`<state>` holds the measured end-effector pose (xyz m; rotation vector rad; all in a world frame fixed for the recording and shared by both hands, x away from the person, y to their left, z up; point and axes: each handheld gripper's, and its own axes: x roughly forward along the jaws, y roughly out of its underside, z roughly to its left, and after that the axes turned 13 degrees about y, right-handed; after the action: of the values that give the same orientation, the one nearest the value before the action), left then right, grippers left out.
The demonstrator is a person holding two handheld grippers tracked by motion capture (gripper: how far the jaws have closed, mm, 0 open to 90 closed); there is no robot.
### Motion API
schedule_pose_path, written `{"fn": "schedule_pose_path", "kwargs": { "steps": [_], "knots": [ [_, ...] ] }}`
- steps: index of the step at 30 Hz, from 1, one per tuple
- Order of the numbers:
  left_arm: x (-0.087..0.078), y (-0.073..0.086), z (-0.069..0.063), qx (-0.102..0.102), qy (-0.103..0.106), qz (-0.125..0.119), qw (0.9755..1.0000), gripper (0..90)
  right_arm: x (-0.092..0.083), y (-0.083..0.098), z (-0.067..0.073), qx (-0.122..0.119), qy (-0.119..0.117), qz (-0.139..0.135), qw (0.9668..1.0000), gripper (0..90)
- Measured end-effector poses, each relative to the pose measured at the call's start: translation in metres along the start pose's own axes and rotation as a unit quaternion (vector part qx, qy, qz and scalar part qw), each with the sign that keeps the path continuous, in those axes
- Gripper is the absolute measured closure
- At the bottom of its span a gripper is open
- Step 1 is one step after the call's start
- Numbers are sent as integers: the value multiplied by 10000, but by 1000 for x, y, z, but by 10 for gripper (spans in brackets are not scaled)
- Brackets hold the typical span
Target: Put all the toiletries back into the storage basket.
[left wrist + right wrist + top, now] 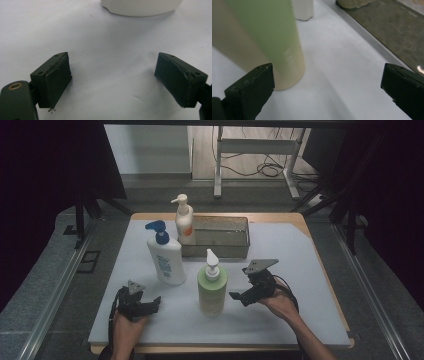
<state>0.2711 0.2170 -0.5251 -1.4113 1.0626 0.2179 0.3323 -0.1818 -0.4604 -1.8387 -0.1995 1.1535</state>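
White matting covers the table (300, 270), the biggest thing we see, and everything else stands on it. At the far middle sits a grey metal tray (222, 238), long side facing us. Touching its far-left corner stands a cream pump bottle with an orange label (184, 222). Just near and left of the tray stands a white bottle with a blue pump (166, 256), upright. Nearer to us, at the middle of the mat, stands the green pump bottle (212, 287), upright, with a white pump on top; in the right gripper view its green and cream body (274, 42) rises just past the left jaw without touching it.

Our right gripper (239, 297) hovers just right of that green bottle, jaws spread wide and holding nothing, pointing left toward it. In its own view the right gripper (327, 87) has bare mat between the jaws, and the tray's edge runs off to the far right.

Our left gripper (154, 303) rests near the left front of the mat, well apart from the green bottle, jaws likewise spread and empty. In the left gripper view (112, 82) the white bottle's base lies beyond them.
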Motion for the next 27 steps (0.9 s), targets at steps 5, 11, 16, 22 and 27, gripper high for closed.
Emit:
{"fn": "schedule_pose_path", "kwargs": {
  "steps": [5,11,16,22,27],
  "knots": [
    [0,0,0,0,1,2,10000,129,-6,2,13,-100,-214,-80,9997,0],
    [0,0,0,2,0,3,10000,129,-9,-1,26,-170,-394,-150,9990,0],
    [0,0,0,1,0,1,10000,129,-7,-8,32,-89,-481,-141,9987,0],
    [0,0,0,1,-1,2,10000,129,-6,-18,35,-5,-552,-221,9982,0],
    [0,0,0,13,-2,8,10000,129,-6,-29,42,-117,-596,-246,9978,0]
  ]
}}
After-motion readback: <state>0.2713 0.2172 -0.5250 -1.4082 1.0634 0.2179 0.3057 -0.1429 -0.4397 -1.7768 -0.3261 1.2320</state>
